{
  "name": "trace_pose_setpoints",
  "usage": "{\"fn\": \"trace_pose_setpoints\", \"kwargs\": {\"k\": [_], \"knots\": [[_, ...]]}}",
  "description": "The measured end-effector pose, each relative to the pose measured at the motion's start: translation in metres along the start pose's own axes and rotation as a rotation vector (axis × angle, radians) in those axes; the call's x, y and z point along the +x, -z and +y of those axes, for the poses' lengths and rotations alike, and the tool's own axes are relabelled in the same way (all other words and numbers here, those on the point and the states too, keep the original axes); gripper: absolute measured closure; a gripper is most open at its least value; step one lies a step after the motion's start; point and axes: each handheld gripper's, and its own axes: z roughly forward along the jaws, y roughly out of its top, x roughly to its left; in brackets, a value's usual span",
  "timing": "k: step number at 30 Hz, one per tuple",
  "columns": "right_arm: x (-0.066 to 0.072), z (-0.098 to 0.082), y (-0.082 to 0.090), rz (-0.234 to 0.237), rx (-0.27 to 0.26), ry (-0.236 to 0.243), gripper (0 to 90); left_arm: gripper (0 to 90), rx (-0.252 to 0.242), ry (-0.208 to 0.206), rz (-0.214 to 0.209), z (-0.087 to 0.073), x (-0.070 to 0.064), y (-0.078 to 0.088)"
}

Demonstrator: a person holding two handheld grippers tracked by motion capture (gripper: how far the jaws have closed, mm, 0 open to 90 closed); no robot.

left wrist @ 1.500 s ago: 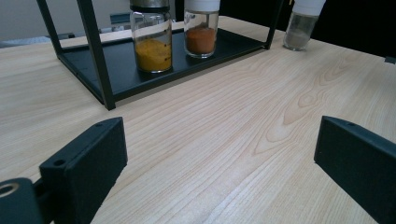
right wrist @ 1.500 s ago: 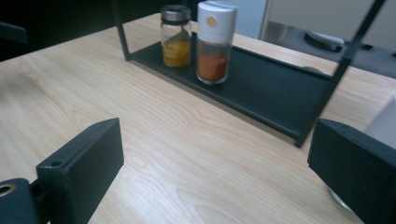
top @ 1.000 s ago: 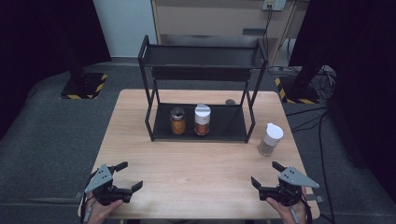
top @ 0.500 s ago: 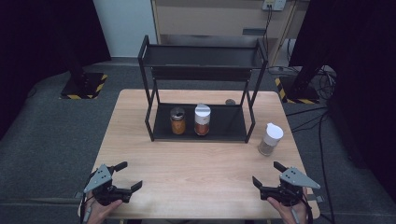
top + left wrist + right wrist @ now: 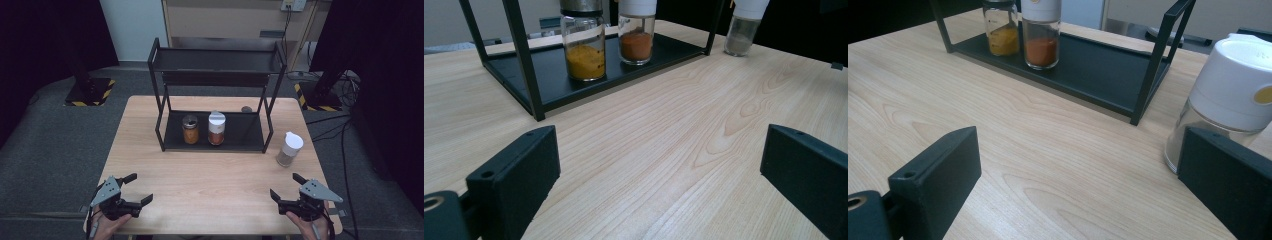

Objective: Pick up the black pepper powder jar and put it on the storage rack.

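At lower right, the right gripper (image 5: 290, 187) was held wide open, empty, near the white-capped shaker (image 5: 289, 149); bare table (image 5: 210, 175) lay around it.

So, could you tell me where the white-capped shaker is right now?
In the high view the white-capped shaker stands on the table just right of the black rack, ahead of the right gripper.
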Motion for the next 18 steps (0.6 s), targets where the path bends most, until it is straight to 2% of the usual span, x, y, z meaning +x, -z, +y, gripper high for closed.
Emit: {"fn": "trace_pose_setpoints", "kwargs": {"k": [8, 13, 18], "knots": [[0.0015, 0.0013, 0.0019, -0.007, -0.006, -0.003, 3.6, 1.5, -0.003, 0.001, 0.000, 0.0000, -0.0003, 0.0005], [0.0009, 0.0030, 0.0045, -0.013, -0.007, -0.023, 3.4, 1.6, -0.002, 0.001, 0.002, 0.0000, -0.0003, 0.0004], [0.0013, 0.0070, 0.0079, -0.019, -0.011, -0.018, 3.4, 1.5, -0.001, 0.001, 0.003, 0.0001, -0.0005, 0.0005]]}}
